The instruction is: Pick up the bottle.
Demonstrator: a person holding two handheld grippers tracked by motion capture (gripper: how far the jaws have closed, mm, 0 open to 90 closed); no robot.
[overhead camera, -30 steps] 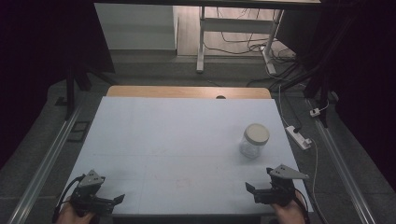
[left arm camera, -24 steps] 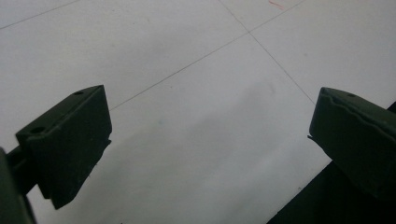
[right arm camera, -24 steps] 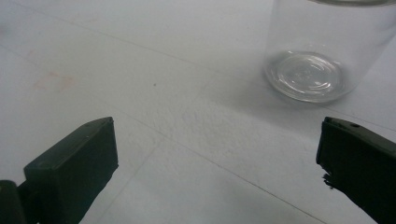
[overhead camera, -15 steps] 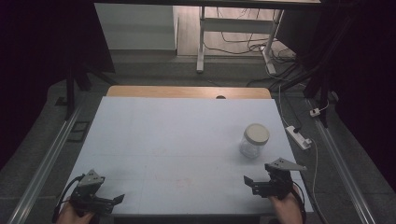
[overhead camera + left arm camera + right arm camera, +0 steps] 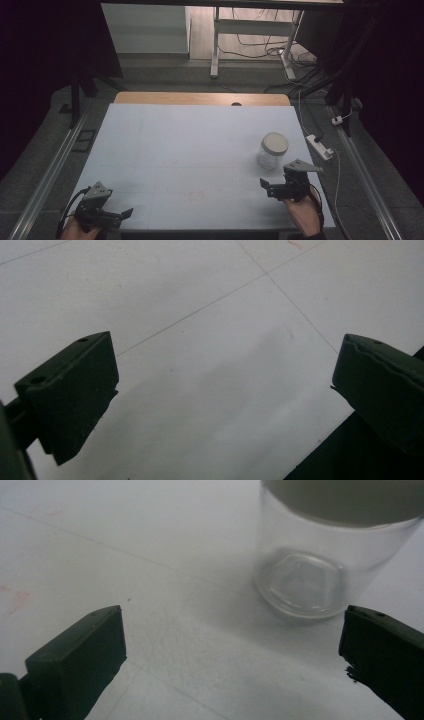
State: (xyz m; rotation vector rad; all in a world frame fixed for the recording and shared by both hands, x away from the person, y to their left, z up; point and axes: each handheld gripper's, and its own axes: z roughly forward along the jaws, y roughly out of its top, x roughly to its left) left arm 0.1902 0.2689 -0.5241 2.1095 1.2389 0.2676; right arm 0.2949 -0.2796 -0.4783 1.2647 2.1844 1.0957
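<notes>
Holding a claw in each hand, you have both low at the near edge of the pale worktop (image 5: 195,150). Your left claw (image 5: 117,215) sits at about 7 o'clock from the worktop's centre, jaws spread wide over bare surface with nothing between them; it seems parked there, out of the way. Your right claw (image 5: 267,187) sits at about 4 o'clock, jaws likewise released and wide. In the right gripper view those spread jaws frame the clear glass jar (image 5: 320,565), which lies ahead of them and not yet between them. That width looks chosen to take in the jar's round body.

Farther out, at roughly 3 o'clock from the centre and just beyond the right claw, the jar stands upright on its base. Its long axis runs vertically, and its pale lid (image 5: 275,143) faces straight up. It appears empty. Past the worktop's far edge, at 12 o'clock, a strip of bare wood (image 5: 200,98) shows, then the darker floor.
</notes>
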